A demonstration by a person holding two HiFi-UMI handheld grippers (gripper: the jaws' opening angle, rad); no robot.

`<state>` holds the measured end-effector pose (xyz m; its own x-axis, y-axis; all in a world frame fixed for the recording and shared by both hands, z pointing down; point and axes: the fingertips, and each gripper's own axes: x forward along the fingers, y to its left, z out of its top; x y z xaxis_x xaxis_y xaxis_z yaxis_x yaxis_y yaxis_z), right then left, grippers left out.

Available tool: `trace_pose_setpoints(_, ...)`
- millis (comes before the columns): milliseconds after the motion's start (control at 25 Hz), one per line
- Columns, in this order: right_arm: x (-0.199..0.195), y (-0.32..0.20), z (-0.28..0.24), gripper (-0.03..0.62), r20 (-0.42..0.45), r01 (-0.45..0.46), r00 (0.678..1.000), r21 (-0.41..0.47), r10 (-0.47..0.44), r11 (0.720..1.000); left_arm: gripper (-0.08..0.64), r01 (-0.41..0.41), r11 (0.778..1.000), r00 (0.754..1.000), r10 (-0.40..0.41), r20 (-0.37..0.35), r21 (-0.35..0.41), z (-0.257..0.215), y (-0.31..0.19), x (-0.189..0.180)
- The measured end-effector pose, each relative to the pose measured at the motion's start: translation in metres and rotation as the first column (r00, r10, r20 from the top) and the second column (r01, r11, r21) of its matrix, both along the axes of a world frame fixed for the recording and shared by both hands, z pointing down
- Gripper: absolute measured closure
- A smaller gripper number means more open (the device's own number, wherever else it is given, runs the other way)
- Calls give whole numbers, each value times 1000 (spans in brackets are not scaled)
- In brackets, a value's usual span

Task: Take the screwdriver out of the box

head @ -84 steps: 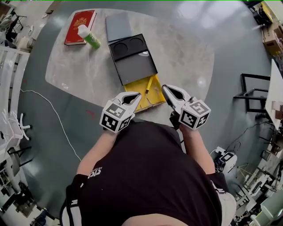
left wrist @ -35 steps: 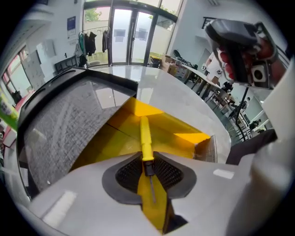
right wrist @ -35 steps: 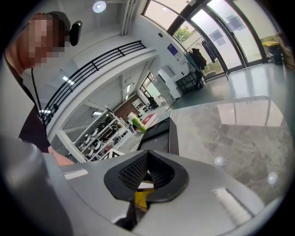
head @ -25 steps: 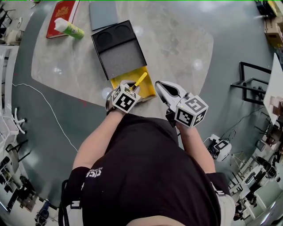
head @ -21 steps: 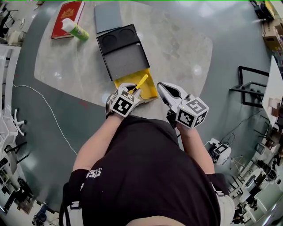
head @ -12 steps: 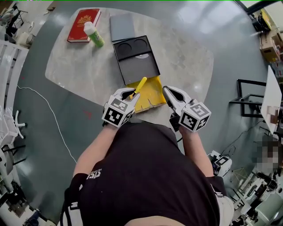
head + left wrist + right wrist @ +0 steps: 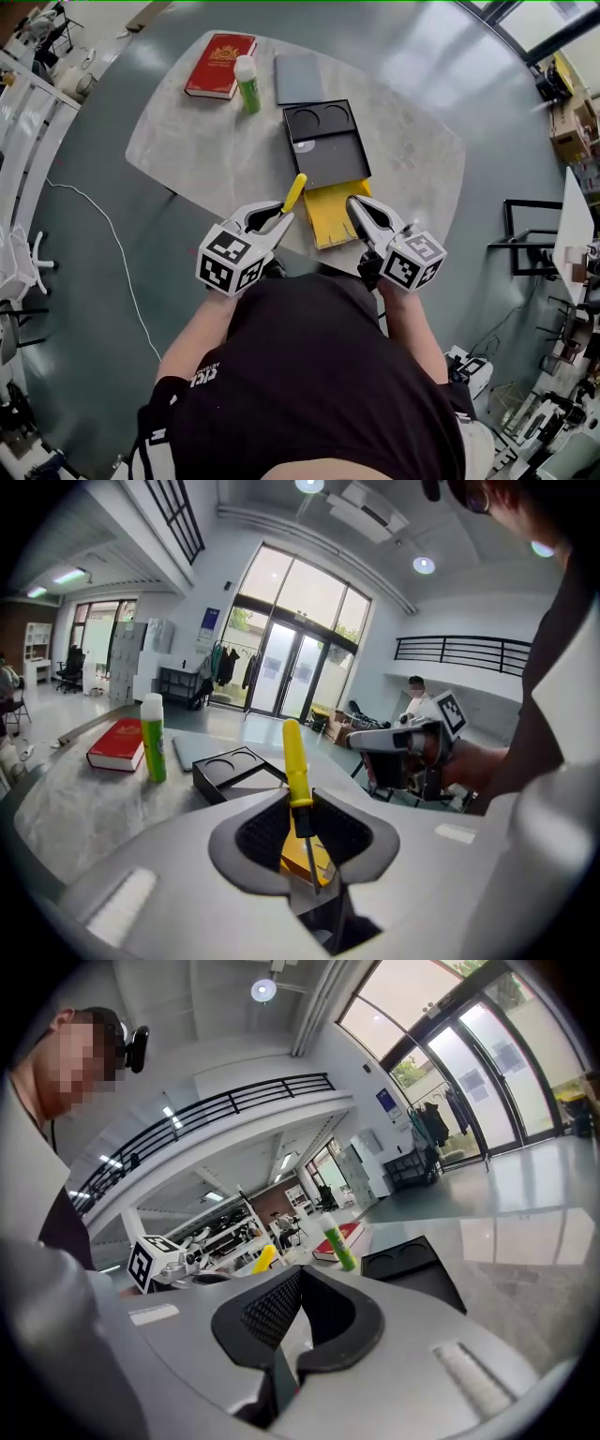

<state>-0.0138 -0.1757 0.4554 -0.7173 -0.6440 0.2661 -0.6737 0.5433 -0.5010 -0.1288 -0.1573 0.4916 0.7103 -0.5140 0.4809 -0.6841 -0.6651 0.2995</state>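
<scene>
My left gripper (image 7: pixel 274 219) is shut on the yellow-handled screwdriver (image 7: pixel 294 192), held in the air just left of the box, handle pointing away from me. In the left gripper view the pads clamp it near the black collar, the handle (image 7: pixel 293 759) standing up and the shaft running down between the jaws of that gripper (image 7: pixel 300 801). The box lies near the table's front edge: a yellow inner tray (image 7: pixel 337 214) slid out of a black sleeve (image 7: pixel 326 145). Right of the tray my right gripper (image 7: pixel 360 212) hovers, shut with nothing in it, fingertips meeting (image 7: pixel 302 1269).
A red book (image 7: pixel 220 66), a green-and-white bottle (image 7: pixel 247 82) and a grey flat pad (image 7: pixel 301 78) lie at the far side of the pale stone table (image 7: pixel 187 150). A white cable (image 7: pixel 103 234) runs over the floor at left. Black frames stand at right.
The left gripper has risen and drawn left with the screwdriver, lifting it clear of the yellow tray. The right gripper has shifted a little beside the tray.
</scene>
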Motion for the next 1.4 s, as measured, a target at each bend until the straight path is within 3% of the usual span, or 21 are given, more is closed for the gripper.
trace_pose_setpoints(200,-16,2,-20,578,20,46,999,50,-47,998,483,81,994,996,-78,-38,71,-31,-3,-29)
trace_pose_setpoints(480,0,-11,-35,578,-20,93,996,109,-92,990,483,224,966,973,-214,-92,131,-62,-12,-41)
trace_pose_setpoints(840,10,0,-69,578,-35,177,984,243,-174,954,483,241,937,970,-222,-104,253,-104,-20,-28)
trace_pose_setpoints(1400,26,-4,-95,580,-49,168,986,341,-161,925,483,251,915,965,-212,-152,317,-135,-28,-21)
